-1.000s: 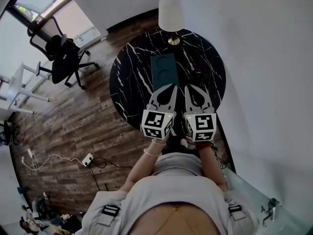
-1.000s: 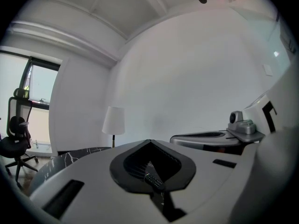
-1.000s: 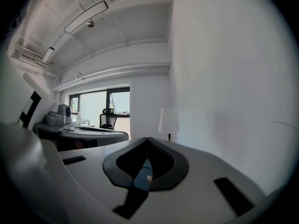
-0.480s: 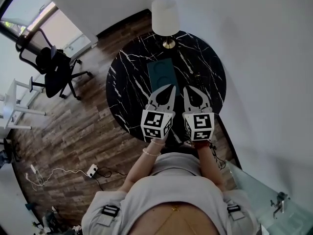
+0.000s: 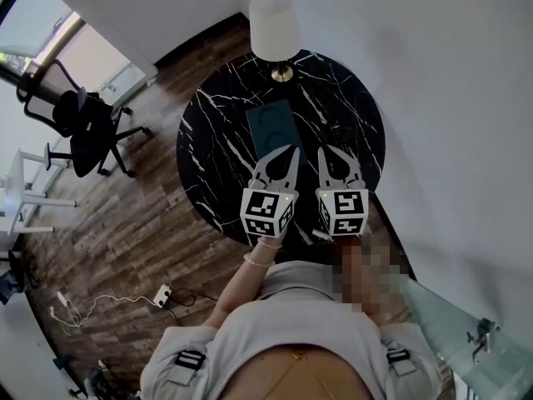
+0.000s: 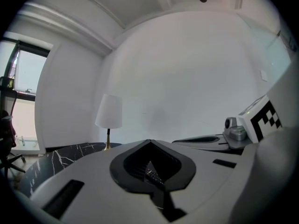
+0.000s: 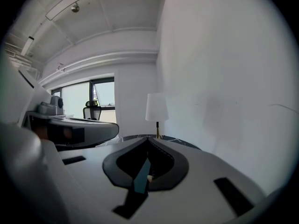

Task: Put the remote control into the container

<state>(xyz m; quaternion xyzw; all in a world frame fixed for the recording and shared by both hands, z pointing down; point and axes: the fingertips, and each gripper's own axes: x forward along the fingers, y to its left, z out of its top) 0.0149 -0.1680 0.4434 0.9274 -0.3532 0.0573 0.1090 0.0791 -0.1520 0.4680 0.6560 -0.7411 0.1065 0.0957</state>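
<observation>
Slightly shifted since a second ago, the head view now puts the lamp (image 5: 272, 25) and the office chair (image 5: 79, 132) further left, while both tools have sunk a little toward the near part of the round black tabletop (image 5: 216, 140), side by side as before. The left tool (image 5: 295, 148) has its jaws fully together and holds nothing. The right tool (image 5: 321, 150) is likewise closed and empty.

The remote control (image 6: 153, 175) lies on the tabletop ahead. It shows in the left gripper view through the hollow behind the closed tips, but it is hard to pick out on the dark marble from above. The teal container (image 5: 271, 127) sits just beyond the left tool's tips, with no remote in it.

Judging by this, the approach is only starting. One tool must open before any pickup, so the task is barely begun.
</observation>
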